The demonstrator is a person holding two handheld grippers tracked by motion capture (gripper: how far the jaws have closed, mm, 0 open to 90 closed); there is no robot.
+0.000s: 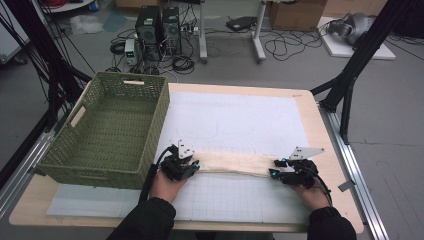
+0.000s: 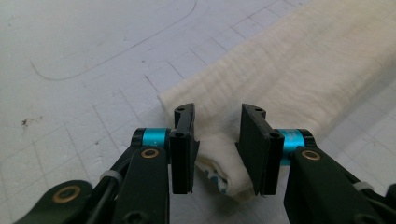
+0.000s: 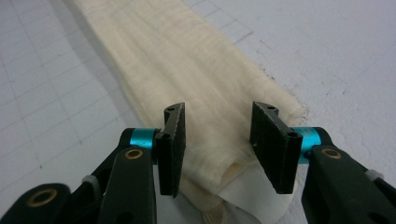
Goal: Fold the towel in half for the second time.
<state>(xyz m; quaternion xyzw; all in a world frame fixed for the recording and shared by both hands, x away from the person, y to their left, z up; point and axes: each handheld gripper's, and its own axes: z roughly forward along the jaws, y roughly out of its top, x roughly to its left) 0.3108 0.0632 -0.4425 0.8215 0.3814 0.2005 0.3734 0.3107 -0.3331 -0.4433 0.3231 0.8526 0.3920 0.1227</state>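
Both tongs, left (image 1: 194,163) and right (image 1: 274,168), stood open around the folded cream towel's (image 1: 232,163) ends, gripping nothing; next, probably fold it again.

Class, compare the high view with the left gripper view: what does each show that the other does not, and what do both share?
High view alone: the green woven basket at the table's left, the right gripper at the cloth's far end, the person's hands and sleeves, and computers on the floor beyond.

Left gripper view alone: a blue-patterned edge tucked inside the fold, close up.

Both: the cream folded cloth on the white gridded mat, with the left gripper open around its end.
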